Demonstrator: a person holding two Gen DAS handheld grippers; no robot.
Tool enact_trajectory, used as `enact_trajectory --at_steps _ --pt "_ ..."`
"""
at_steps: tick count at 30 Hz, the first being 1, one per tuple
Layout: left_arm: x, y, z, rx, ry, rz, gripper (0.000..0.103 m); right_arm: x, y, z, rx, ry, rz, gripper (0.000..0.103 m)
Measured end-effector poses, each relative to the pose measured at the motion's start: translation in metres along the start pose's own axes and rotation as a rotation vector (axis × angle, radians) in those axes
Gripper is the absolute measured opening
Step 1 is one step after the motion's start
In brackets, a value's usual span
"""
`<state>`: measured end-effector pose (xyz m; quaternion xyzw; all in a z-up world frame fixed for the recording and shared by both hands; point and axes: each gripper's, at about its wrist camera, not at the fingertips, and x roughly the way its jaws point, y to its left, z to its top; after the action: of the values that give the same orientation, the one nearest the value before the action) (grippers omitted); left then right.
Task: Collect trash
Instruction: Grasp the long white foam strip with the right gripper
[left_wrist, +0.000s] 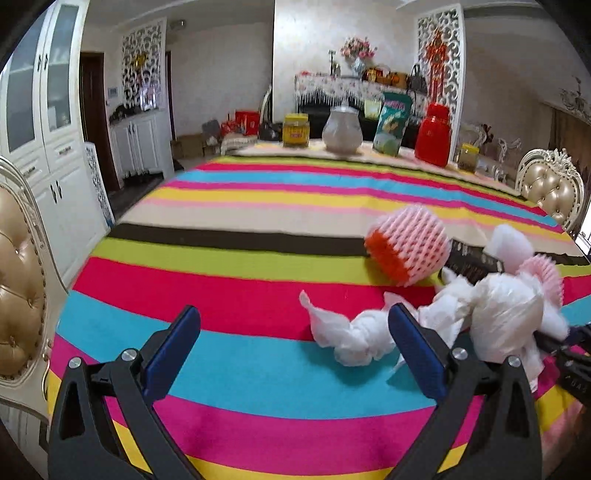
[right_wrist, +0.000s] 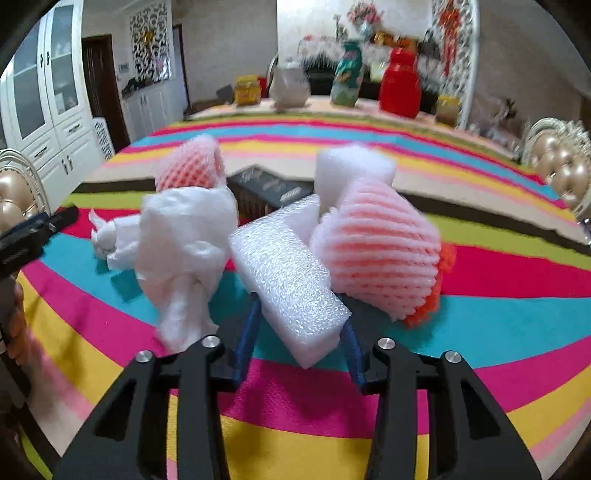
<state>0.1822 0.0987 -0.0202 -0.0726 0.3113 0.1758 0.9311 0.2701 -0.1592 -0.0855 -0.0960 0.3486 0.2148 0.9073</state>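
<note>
Foam block (right_wrist: 291, 280) sits pinched in right gripper (right_wrist: 299, 332) at frame centre, prob. to gather it w/ tissue (left_wrist: 351, 332) lower right, while left gripper (left_wrist: 295, 347) hangs spread, empty.

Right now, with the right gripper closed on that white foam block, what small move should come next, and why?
Probably lift the right gripper a little, carrying the white foam block clear of the striped tablecloth. The block sits gripped between both fingers, but the pink foam fruit net leans against it, so a slow lift should separate them without dragging it.
</note>
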Motion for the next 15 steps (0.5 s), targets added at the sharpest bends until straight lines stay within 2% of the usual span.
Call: enact_trajectory --at_steps 5,9,11,12,15 --pt "0.021 -0.013 0.001 0.018 0.066 -0.018 0.097 -0.015 0.001 -0.004 0.009 -0.054 0.001 0.036" --pt "0.033 -0.018 0.003 0.023 0.097 -0.006 0.095 -0.026 -0.006 -0.012 0.072 -0.079 0.01 0.036" --pt "0.042 -0.017 0.005 0.011 0.134 -0.006 0.09 -0.028 -0.011 -0.014 0.099 -0.073 0.03 0.036" --pt "0.045 -0.016 0.005 0.004 0.149 -0.029 0.088 -0.027 -0.011 -0.015 0.105 -0.071 0.036 0.036" --pt "0.046 -0.021 0.005 0.029 0.151 -0.057 0.073 -0.029 -0.011 -0.016 0.102 -0.071 0.042 0.036"
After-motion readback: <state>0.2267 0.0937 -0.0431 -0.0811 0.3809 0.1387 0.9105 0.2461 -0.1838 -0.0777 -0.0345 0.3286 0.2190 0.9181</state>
